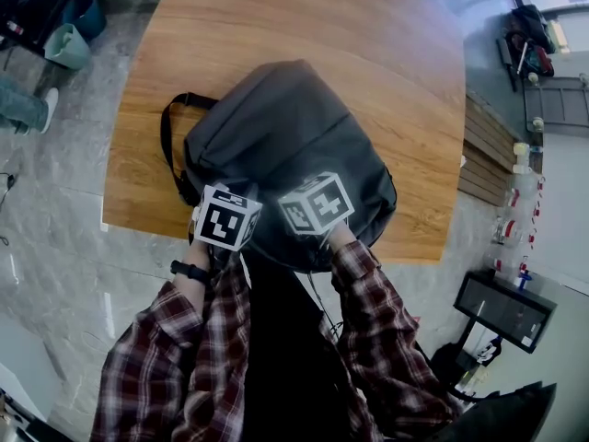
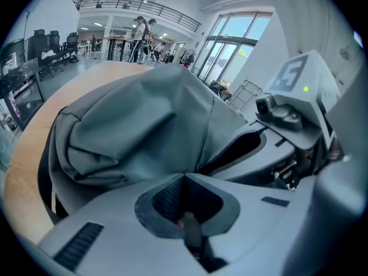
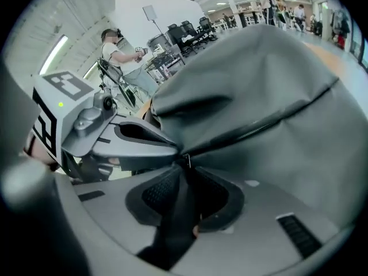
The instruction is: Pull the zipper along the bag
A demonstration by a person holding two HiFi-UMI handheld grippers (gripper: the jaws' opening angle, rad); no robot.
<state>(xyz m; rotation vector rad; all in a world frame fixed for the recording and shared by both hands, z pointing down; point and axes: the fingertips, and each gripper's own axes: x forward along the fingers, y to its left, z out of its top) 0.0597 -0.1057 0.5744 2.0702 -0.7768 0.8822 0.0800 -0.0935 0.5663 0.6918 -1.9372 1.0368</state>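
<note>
A dark grey backpack point(image 1: 285, 145) lies on the wooden table point(image 1: 304, 17), its near end at the table's front edge. Both grippers work at that near end, and their marker cubes point(image 1: 226, 217) point(image 1: 317, 203) hide the jaws in the head view. In the left gripper view, my left gripper point(image 2: 184, 176) is shut on a fold of the bag's fabric point(image 2: 144, 119) beside the zipper. My right gripper point(image 3: 185, 164) is shut on the black zipper pull strap point(image 3: 175, 211). From there the zipper line point(image 3: 259, 125) runs up and to the right. The two grippers almost touch.
The bag's black shoulder strap point(image 1: 167, 141) loops out to the left on the table. Teal bins point(image 1: 69, 44) stand on the floor at the far left. A black cabinet point(image 1: 504, 309) is at the right. People stand far off in the hall point(image 2: 141, 30).
</note>
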